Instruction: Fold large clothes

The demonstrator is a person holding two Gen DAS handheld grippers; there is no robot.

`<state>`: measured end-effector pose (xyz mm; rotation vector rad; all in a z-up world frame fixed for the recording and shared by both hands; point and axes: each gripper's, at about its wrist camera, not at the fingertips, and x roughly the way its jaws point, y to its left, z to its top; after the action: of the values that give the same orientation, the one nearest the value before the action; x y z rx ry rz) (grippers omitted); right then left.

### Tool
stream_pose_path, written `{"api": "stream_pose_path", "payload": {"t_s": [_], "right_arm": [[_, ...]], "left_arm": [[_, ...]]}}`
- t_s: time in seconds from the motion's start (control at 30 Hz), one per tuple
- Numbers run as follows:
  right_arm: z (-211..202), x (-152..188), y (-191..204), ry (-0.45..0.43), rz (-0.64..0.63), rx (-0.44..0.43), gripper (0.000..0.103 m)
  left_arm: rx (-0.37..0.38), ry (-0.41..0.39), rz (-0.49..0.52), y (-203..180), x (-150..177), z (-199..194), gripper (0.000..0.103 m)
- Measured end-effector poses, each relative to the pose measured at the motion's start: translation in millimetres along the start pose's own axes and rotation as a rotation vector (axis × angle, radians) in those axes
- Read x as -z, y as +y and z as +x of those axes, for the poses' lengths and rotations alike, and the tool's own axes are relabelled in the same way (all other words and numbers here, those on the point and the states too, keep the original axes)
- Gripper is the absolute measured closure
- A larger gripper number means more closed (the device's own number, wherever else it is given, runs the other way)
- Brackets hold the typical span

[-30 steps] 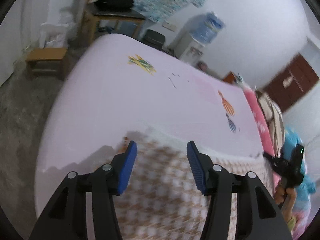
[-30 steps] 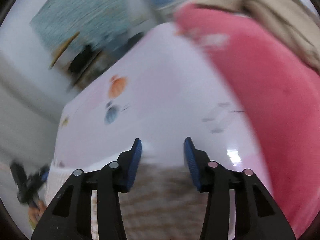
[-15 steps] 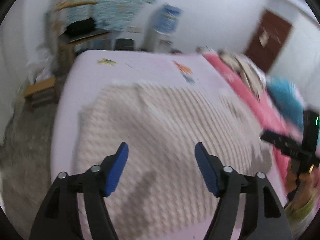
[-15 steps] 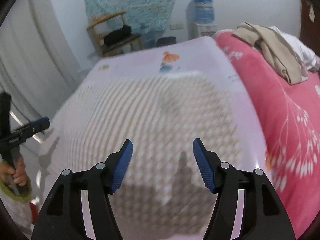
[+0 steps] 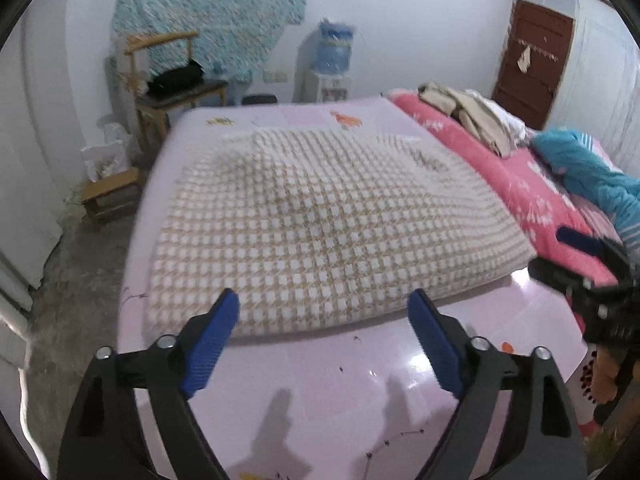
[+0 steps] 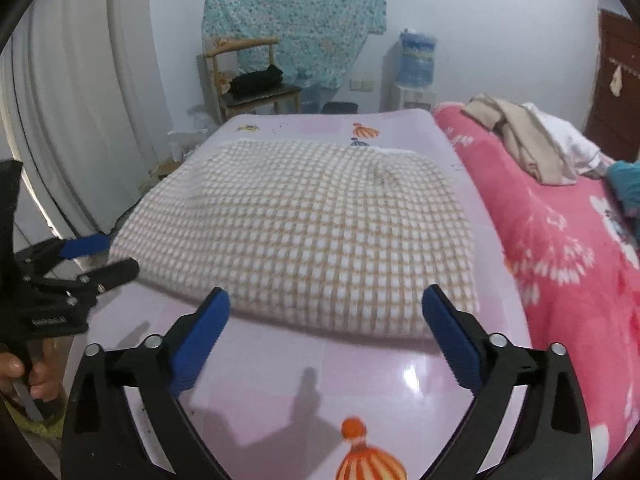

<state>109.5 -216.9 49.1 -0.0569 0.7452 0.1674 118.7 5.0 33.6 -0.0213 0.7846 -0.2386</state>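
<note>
pink bed sheet (image 5: 320, 392) fills the lower frame, red blanket (image 6: 568, 248) at 3 o'clock. checked cloth (image 5: 320, 232) lies folded flat on the sheet at 12 o'clock of both claws. left gripper (image 5: 324, 344) and right gripper (image 6: 326, 330) released, jaws opening, nothing between them, just short of the cloth's near edge.

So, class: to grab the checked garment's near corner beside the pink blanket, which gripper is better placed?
Probably the right gripper: the checked garment has that corner by its right finger, beside the pink blanket; its opening jaws are empty.
</note>
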Motion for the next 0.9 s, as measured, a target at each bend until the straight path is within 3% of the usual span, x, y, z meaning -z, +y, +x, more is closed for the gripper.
{"api": "stream_pose_path", "payload": {"t_s": [0.07, 0.3, 0.5, 0.67, 0.8, 0.9], "right_arm": [[-15, 6, 7, -0.03, -0.006, 0.036, 0.008], [-50, 6, 16, -0.13, -0.014, 0.116, 0.008], [-69, 7, 13, -0.193, 0.009, 0.146, 0.008], [-72, 10, 5, -0.208, 0.044, 0.152, 0.008], [-63, 12, -2, -0.169, 0.077, 0.12, 0.008], [-53, 13, -3, -0.135, 0.086, 0.147, 0.008]], "left_arm": [[-0.021, -0.039, -0.008, -2, 1, -15, 0.006], [-0.117, -0.158, 0.004, -15, 0, -63, 0.005], [-0.244, -0.215, 0.0, -29, -1, -77, 0.005], [-0.237, -0.203, -0.044, -27, -1, -78, 0.005], [-0.221, -0.14, -0.124, -17, -1, -66, 0.005], [-0.234, -0.086, -0.168, -11, -1, -53, 0.005]]}}
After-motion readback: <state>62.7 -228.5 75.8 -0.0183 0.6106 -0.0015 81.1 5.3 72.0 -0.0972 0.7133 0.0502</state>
